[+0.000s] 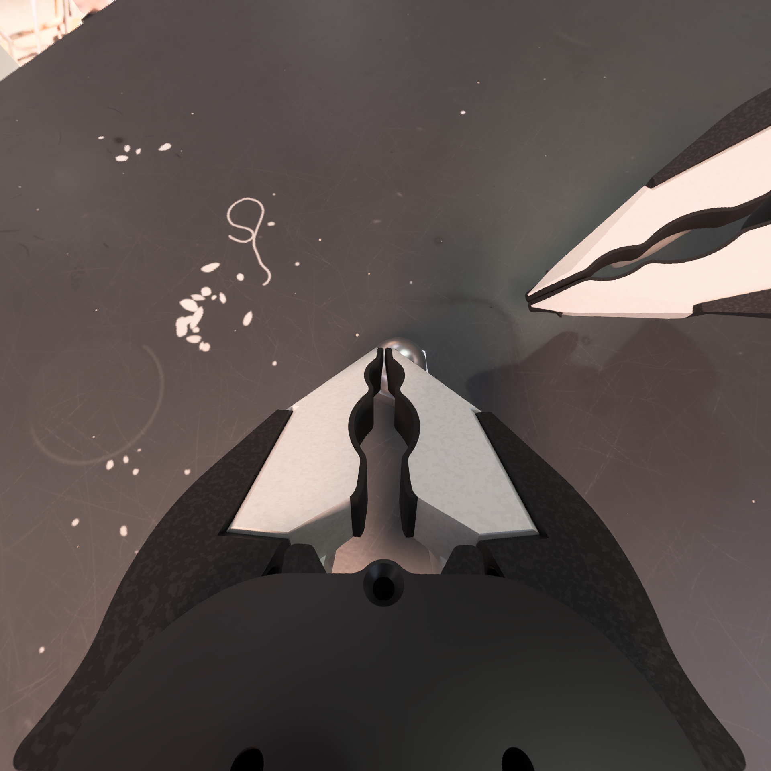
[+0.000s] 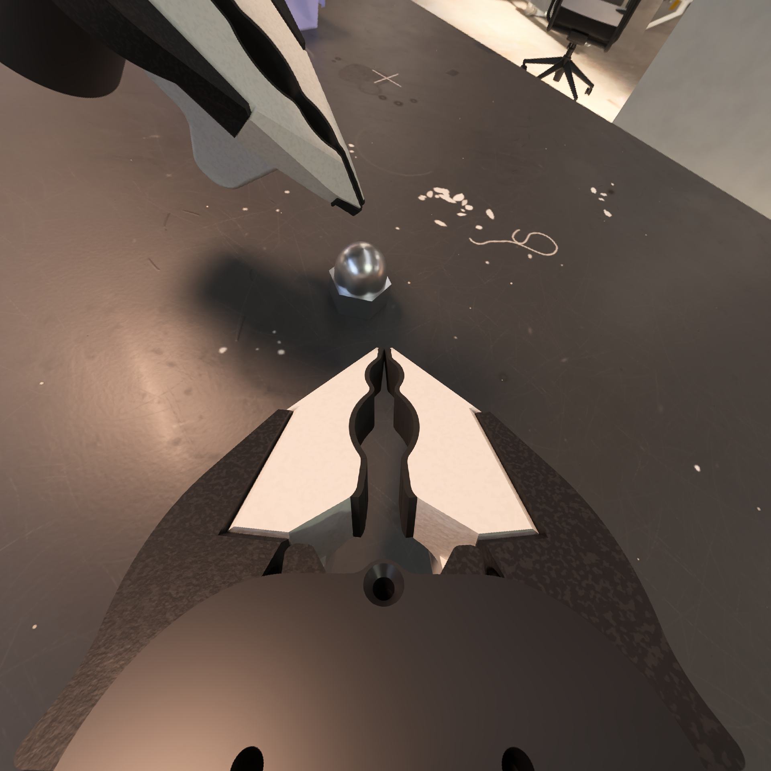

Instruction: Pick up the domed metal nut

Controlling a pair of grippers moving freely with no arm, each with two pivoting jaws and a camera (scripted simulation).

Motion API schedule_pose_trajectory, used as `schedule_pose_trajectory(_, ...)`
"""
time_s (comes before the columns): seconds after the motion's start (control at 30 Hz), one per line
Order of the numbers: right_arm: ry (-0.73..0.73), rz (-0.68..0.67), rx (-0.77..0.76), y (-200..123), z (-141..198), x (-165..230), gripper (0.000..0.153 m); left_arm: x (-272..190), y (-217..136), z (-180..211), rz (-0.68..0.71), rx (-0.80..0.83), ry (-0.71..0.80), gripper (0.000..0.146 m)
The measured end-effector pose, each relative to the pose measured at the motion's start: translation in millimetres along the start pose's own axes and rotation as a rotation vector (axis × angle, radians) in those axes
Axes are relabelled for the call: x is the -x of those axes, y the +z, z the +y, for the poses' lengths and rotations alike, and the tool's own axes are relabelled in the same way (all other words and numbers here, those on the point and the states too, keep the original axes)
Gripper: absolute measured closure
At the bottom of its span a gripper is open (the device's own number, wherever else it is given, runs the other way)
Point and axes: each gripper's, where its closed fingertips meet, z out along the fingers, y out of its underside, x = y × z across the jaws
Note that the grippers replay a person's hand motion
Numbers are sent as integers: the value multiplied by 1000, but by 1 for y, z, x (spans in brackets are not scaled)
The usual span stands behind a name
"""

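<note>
We see the domed metal nut (image 2: 361, 280) standing upright on the dark desk (image 2: 584, 375), hexagonal base down and polished dome up, free of both claws. We judge it small, rigid and dense for its size, with nothing fragile about it; the dome looks mirror-smooth and would likely squirt out of any pinch, so we would take hold low, across two opposite flats of the hex base, where parallel faces give the fingers something to seat on. The left claw (image 2: 348, 207) hangs just above and beyond the nut, its jaws pressed together and empty; in its own view the nut (image 1: 402, 348) peeks out right behind its tips (image 1: 384, 351). The right claw (image 2: 384, 352) sits nearer us, short of the nut, likewise closed on nothing. We think either claw must spread before descending. White flecks and a looped thread (image 2: 525, 244) lie scattered nearby.
</note>
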Motion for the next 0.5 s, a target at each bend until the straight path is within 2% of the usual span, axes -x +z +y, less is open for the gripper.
schedule_pose_trajectory(0.37, 18, 0, 13, 0, 6, -4, 153, -1, 8, 8, -8, 64, 16, 146)
schedule_pose_trajectory(0.5, 25, 14, 14, -2, 7, -11, 153, -1, 3, 7, 1, 58, -8, 137)
